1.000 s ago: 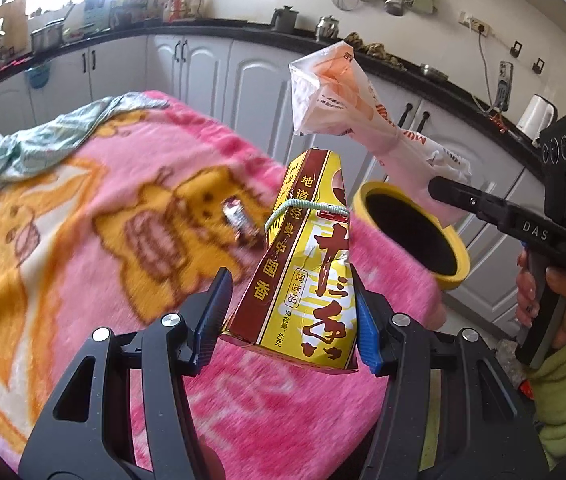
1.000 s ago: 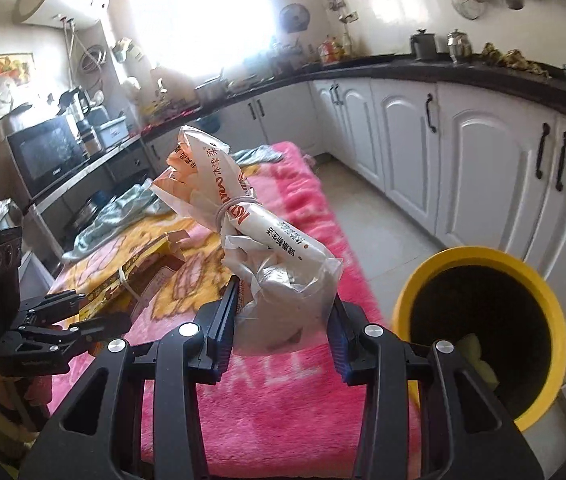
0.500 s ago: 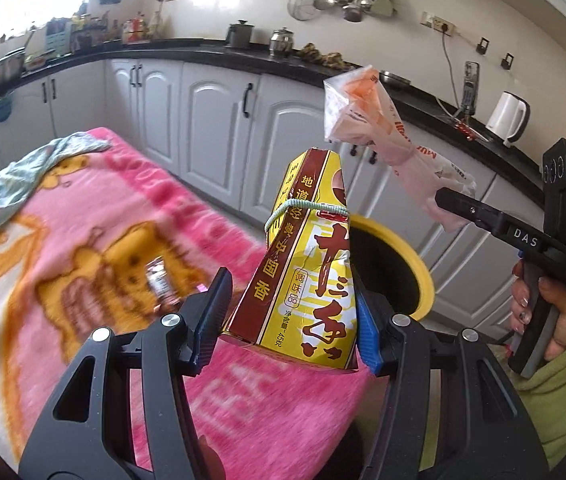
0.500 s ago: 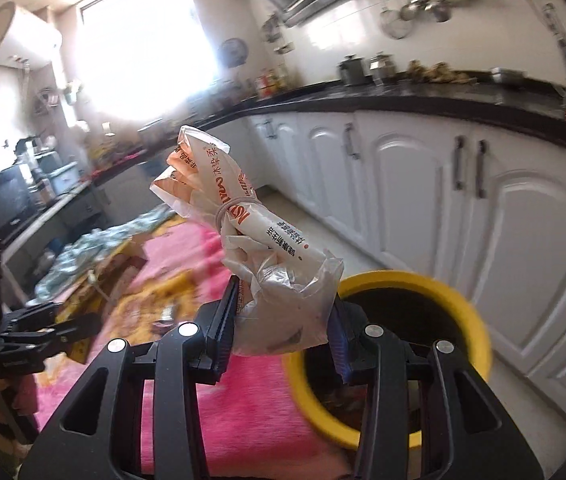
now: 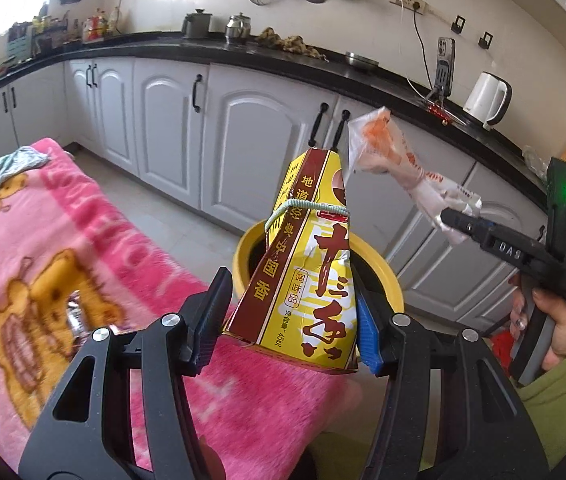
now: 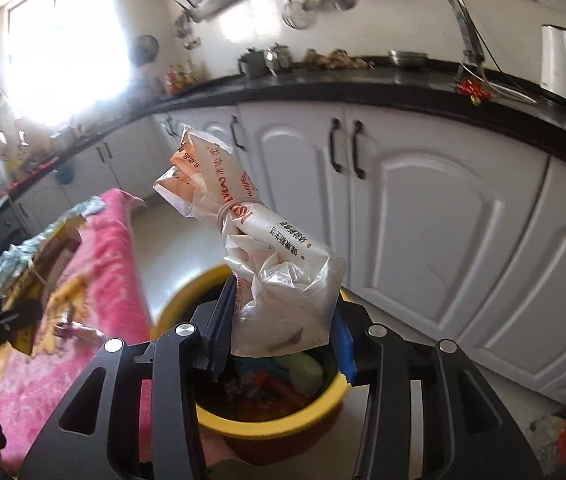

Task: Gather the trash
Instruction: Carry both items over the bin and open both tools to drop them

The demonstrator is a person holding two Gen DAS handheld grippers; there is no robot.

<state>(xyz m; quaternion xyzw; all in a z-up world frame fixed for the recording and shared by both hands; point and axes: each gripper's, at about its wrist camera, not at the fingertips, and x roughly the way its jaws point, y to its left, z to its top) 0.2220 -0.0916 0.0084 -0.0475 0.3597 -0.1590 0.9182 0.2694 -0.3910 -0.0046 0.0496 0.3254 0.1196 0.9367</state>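
Observation:
My left gripper [image 5: 289, 332] is shut on a yellow and brown seasoning packet [image 5: 307, 272] tied with a green band, held upright in front of the yellow bin [image 5: 387, 280]. My right gripper [image 6: 283, 332] hangs directly over that bin [image 6: 267, 428]. Between its jaws is a crumpled white and orange plastic bag [image 6: 279, 280]; the jaws are opening, with the pads still against the bag. In the left wrist view the right gripper [image 5: 459, 220] and its bag [image 5: 387, 156] are at the right, above the bin. The bin holds several pieces of trash.
A pink cartoon blanket [image 5: 83, 240] covers the table left of the bin, with a small wrapper [image 5: 75, 312] lying on it. White cabinets [image 6: 423, 220] and a black counter run behind. A hand in a green sleeve [image 5: 555, 332] holds the right gripper. A white kettle [image 5: 487, 98] stands on the counter.
Both grippers have swung from over the blanket toward the yellow bin, each carrying its item. The right gripper now sits above the bin's mouth, and the trash inside has come into view.

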